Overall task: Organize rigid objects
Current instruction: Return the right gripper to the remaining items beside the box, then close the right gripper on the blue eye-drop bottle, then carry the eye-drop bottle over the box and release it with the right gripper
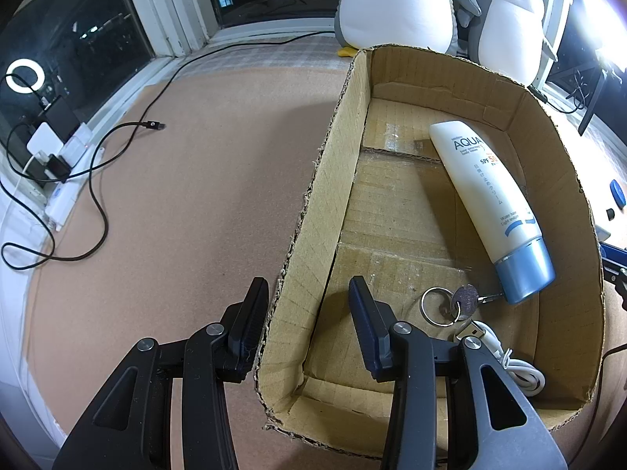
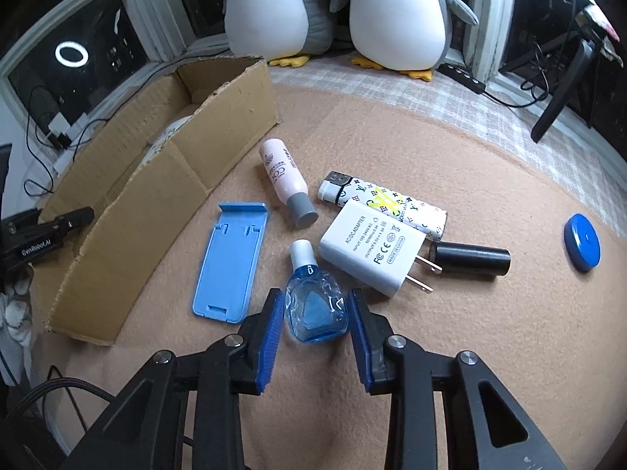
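We see our right gripper (image 2: 315, 313) narrowly bracketing a clear blue glass bottle (image 2: 313, 305) beside a white "AC/DC ADAPTER" charger (image 2: 372, 248). Only the left view shows the white "AQUA" sunscreen tube (image 1: 490, 199) inside the cardboard box (image 1: 333, 180); our left gripper (image 1: 307, 305) straddles its wall.

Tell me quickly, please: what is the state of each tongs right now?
Left tongs: shut on the cardboard box, astride its side wall.
Right tongs: open, fingers on either side of the blue bottle, not yet pressing it.
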A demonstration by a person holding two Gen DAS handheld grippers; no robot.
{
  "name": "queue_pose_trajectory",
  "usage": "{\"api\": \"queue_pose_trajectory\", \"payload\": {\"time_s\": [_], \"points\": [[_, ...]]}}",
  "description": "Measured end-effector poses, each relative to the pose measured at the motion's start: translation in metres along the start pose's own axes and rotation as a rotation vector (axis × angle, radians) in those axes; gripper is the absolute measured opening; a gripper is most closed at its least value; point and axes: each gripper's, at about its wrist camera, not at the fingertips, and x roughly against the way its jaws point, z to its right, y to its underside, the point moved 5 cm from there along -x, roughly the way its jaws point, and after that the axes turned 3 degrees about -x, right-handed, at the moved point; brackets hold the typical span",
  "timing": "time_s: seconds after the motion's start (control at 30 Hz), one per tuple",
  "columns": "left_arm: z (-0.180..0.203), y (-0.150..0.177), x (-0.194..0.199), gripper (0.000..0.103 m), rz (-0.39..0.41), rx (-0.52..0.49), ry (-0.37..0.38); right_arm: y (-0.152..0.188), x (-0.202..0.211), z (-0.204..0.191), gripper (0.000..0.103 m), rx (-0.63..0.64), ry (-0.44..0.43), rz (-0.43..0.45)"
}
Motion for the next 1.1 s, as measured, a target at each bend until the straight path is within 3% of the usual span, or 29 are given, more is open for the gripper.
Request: {"api": "queue_pose_trajectory", "payload": {"time_s": [0.27,0.67,1.1], "points": [[0.0,0.0,0.0,0.041,0.0,0.0,0.0,0.003,0.0,-0.007,0.029,0.036,0.032,-0.004],[0.001,0.0,0.0,0.041,0.0,0.001,0.002,0.012,0.017,-0.014,0.029,-0.011,0.01,0.034],[0.002,0.001,-0.001,0.041,0.001,0.003,0.007,-0.02,0.063,-0.062,0.029,0.035,-0.056,0.15]]}}
